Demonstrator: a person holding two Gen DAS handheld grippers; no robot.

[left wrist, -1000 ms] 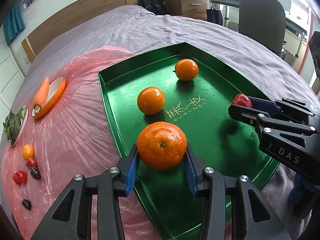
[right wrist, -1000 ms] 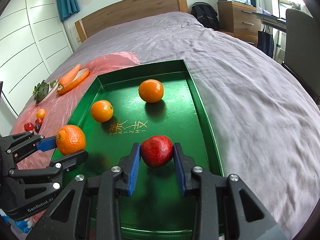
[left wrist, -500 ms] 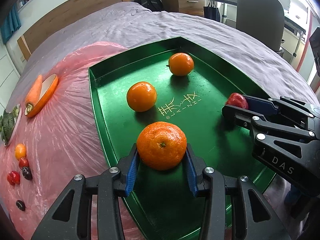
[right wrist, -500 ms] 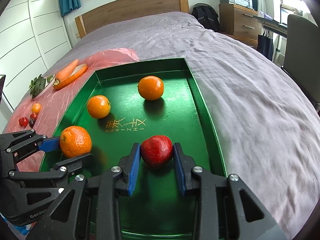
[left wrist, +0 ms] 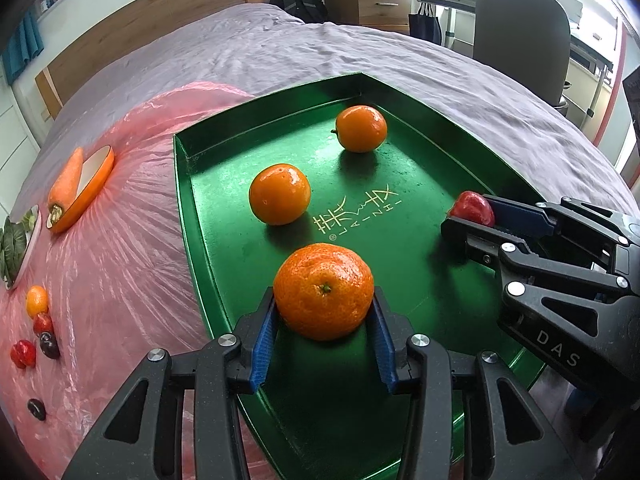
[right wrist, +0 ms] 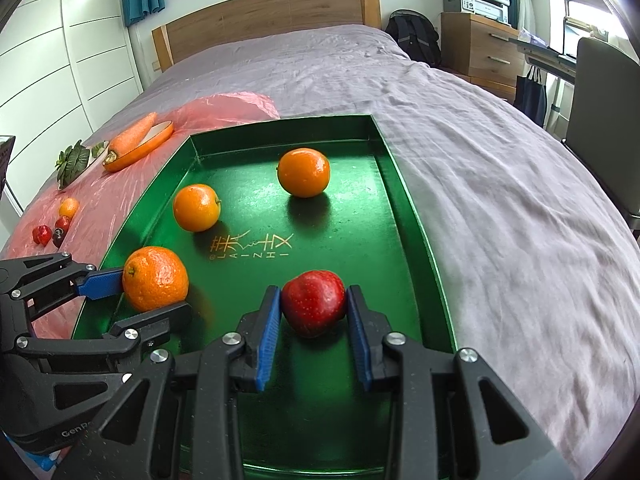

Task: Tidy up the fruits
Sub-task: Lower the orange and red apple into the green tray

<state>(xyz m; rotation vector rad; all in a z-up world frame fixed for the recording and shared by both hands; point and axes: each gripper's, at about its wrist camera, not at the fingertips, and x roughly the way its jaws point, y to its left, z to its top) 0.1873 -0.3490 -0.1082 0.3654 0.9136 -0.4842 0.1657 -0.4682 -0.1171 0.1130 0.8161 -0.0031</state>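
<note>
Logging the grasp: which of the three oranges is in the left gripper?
The rough-skinned orange nearest the camera, pinched in the left gripper. The two smoother oranges sit loose farther up the tray.

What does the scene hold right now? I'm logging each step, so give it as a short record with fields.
surface: bed with grey sheet
tray: green tray
loose in tray: two oranges
left tool: shut on rough-skinned orange
right tool: shut on red apple
beside tray: pink plastic sheet with carrot, leafy greens, small fruits
</note>
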